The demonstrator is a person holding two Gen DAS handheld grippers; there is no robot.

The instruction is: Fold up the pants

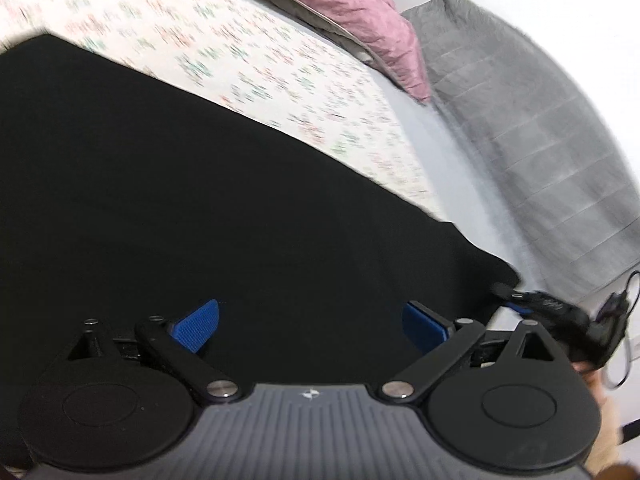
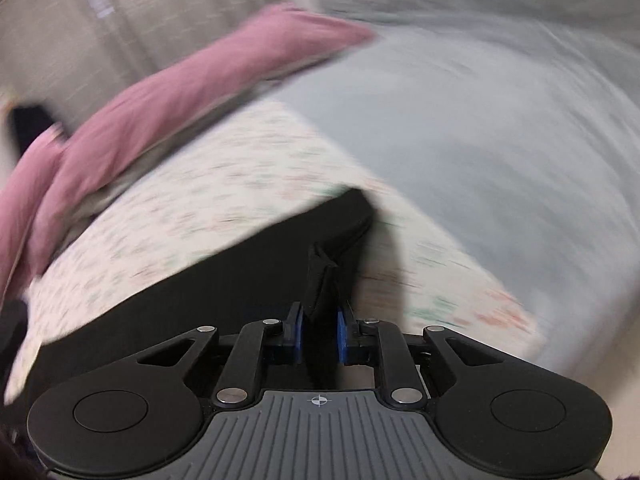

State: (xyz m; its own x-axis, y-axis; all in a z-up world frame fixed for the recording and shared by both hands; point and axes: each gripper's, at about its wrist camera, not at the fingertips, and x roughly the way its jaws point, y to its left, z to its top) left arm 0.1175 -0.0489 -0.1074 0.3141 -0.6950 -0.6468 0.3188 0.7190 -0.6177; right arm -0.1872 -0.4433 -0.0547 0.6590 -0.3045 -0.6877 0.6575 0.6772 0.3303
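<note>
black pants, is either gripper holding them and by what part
The right gripper is shut on a raised fold at the edge of the black pants. The left gripper is open above them, holding nothing.

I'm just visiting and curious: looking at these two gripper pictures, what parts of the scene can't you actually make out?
- Black pants, left wrist view: a featureless dark mass; legs and waistband are indistinguishable, and the open left gripper covers their near edge.
- Floral-print bedsheet, right wrist view: motion blur smears the pattern.
- Pink quilted blanket, right wrist view: blurred, cut off at the left edge.
- Right gripper: its pads pinch a black fold; how much cloth is unclear.
</note>
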